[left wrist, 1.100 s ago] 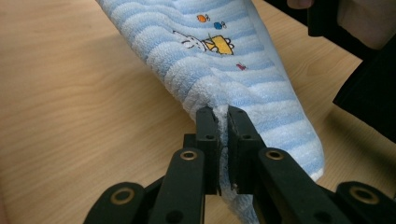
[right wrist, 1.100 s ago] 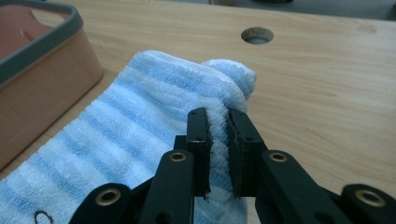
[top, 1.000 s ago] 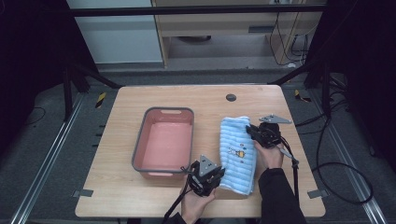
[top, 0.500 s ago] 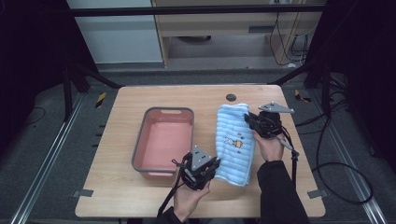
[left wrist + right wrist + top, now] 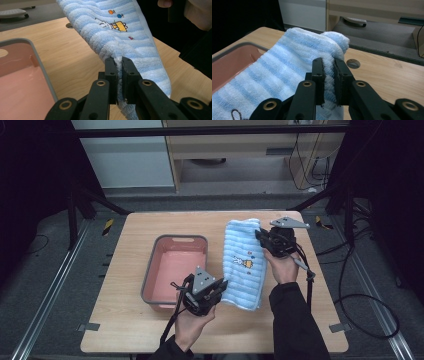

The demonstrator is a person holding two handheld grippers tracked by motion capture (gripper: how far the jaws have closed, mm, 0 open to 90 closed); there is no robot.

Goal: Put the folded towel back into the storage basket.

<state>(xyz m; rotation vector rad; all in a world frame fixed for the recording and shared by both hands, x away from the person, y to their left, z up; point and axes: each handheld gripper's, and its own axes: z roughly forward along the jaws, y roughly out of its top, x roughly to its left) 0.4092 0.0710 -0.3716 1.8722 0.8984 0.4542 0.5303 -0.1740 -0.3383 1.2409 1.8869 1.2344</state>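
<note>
Toward the left of the wooden counter [image 5: 125, 330], a pink tray [image 5: 150, 282] with a grey rim, bare inside. Just beside its near right corner, the left tool [image 5: 220, 287], clamped on the near end of a blue-and-white striped towel [image 5: 245, 265]; seen from that tool's own camera, the two black jaws pinched tight on a thick wad of terry [image 5: 140, 60] at the hem. Towel folded into a long band, running from the near edge toward the far edge, right of centre, a small embroidered cartoon on top. At its far end, the right tool [image 5: 260, 237], likewise closed on a bunched fold of the cloth [image 5: 294, 62].

Judged from the sag and the plump, rumpled pile: light, soft, wholly limp, not fragile and not slippery, the loops giving the jaws plenty of bite. Best held as here, at both short ends through all folded layers, so the band hangs as one piece; a one-ended hold likely to let it unfold and droop. Middle apt to sag between the tools unless kept taut.
</note>
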